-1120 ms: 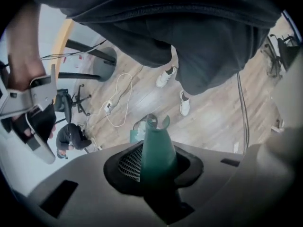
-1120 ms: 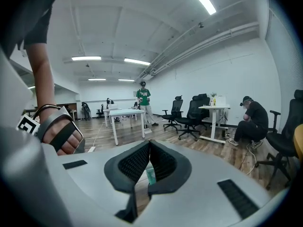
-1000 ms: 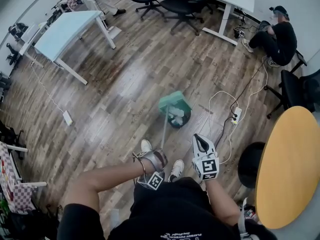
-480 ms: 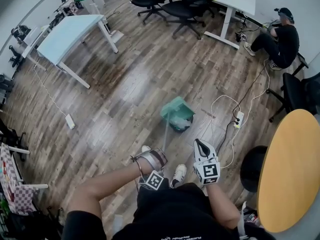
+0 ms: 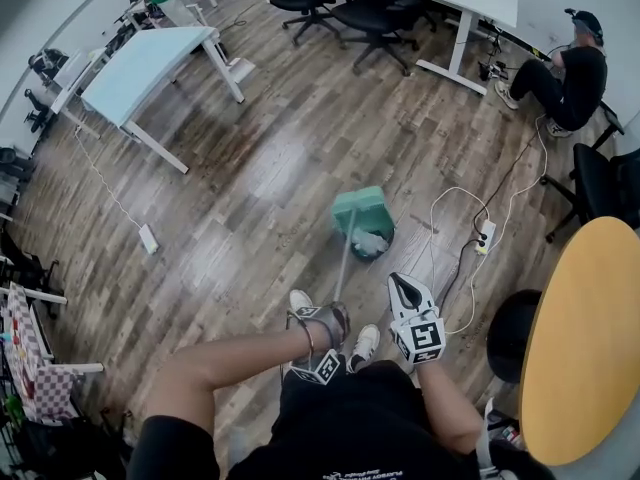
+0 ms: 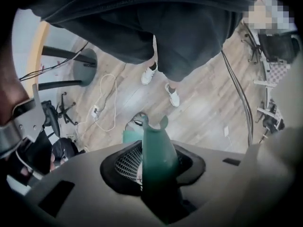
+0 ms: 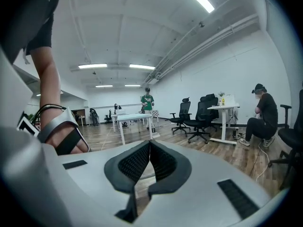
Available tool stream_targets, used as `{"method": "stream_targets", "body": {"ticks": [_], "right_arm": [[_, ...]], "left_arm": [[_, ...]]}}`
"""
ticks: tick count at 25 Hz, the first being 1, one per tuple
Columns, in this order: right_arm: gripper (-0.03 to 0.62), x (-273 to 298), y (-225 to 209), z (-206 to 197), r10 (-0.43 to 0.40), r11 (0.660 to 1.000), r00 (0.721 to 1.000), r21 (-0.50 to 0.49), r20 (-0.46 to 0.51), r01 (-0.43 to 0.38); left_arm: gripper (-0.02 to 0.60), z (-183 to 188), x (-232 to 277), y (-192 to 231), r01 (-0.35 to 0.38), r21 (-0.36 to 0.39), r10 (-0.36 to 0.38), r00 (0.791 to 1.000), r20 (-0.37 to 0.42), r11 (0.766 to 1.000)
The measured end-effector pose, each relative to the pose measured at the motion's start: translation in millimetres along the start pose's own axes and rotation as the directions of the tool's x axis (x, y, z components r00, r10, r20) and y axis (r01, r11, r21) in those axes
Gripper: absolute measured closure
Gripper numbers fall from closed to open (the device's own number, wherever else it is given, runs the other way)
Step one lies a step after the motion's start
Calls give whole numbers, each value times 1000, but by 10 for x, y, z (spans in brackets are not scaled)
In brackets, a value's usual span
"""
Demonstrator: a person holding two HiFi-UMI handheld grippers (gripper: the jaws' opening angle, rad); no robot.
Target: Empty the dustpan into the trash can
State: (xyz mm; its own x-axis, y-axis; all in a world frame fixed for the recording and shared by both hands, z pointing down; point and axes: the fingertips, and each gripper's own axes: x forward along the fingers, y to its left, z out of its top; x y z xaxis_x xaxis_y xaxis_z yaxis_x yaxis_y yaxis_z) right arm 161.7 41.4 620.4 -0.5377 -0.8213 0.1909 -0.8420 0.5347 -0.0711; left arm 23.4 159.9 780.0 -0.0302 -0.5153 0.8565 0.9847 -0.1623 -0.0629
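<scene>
My left gripper (image 5: 330, 320) has the thin green plastic handle (image 5: 343, 268) between its jaws, which are opening; a pale gap shows beside one pad. The handle runs long, away from this claw, to the boxy green dustpan (image 5: 360, 211), tipped over the round dark trash can (image 5: 379, 249). My right gripper (image 5: 402, 286), jaws together and empty, hangs near.

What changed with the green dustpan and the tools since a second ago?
The left tool rolled a little, so the dustpan turned slightly above the trash can. Its jaws are opening, with the handle between them. The dustpan stayed over the can. The right tool stayed shut and empty beside it.
</scene>
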Motion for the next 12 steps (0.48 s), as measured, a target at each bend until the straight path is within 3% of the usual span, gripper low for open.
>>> {"method": "stream_targets", "body": {"ticks": [4, 12], "right_arm": [[571, 35, 49, 13, 10, 1000, 1000, -2, 12, -10], [570, 6, -26, -4, 0, 1000, 1000, 9, 0, 0]], "left_arm": [[434, 65, 40, -63, 0, 44, 1, 1000, -24, 999], [440, -107, -24, -75, -22, -110, 29, 998, 56, 994]]}}
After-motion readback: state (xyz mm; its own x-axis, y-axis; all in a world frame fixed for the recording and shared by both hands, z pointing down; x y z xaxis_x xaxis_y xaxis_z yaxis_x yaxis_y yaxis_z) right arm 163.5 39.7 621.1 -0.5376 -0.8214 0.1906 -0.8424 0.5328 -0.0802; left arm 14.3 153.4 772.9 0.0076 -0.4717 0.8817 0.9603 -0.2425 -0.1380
